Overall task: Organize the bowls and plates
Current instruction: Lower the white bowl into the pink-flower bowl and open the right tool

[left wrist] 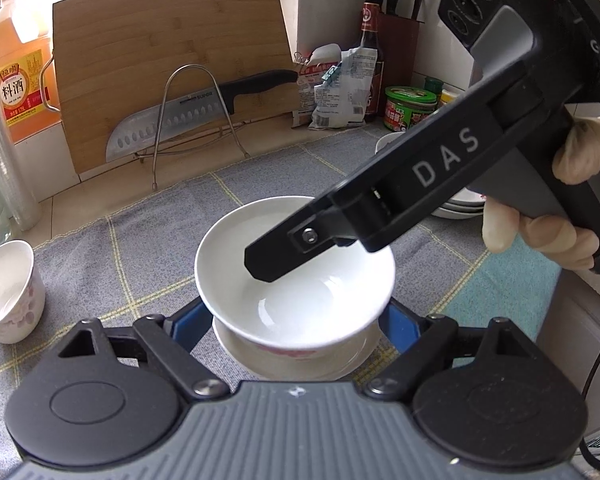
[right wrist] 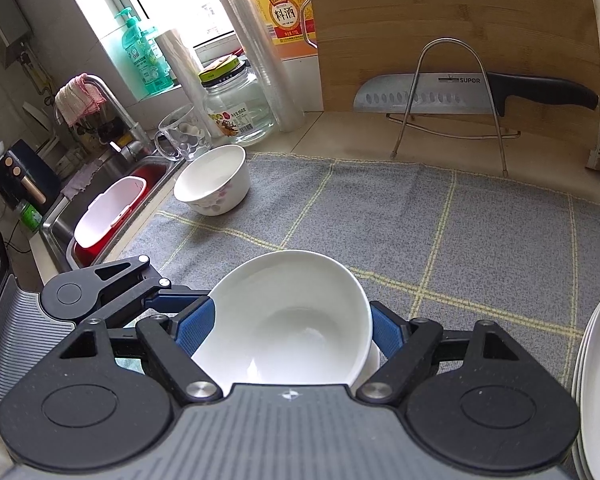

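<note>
A white bowl (left wrist: 296, 276) sits tilted in a second white bowl (left wrist: 300, 360) on the grey checked cloth (left wrist: 140, 248). My right gripper (left wrist: 260, 268) reaches in from the upper right with a finger inside the upper bowl; its view shows its blue pads (right wrist: 198, 326) shut on that bowl (right wrist: 288, 320). My left gripper (left wrist: 296, 320) is open, its blue pads (left wrist: 188, 326) on either side of the stacked bowls. A floral bowl (left wrist: 8, 292) stands at the left, also in the right wrist view (right wrist: 212, 178). Stacked plates (right wrist: 598, 380) lie at the right.
A cutting board (left wrist: 172, 76) and a knife (left wrist: 180, 120) on a wire rack (left wrist: 196, 112) stand behind the cloth. Bottles, jars and bags (left wrist: 340, 88) line the back wall. A sink (right wrist: 112, 208) with a red basin, a glass mug (right wrist: 180, 136) and a jar (right wrist: 236, 108) sit at the far left.
</note>
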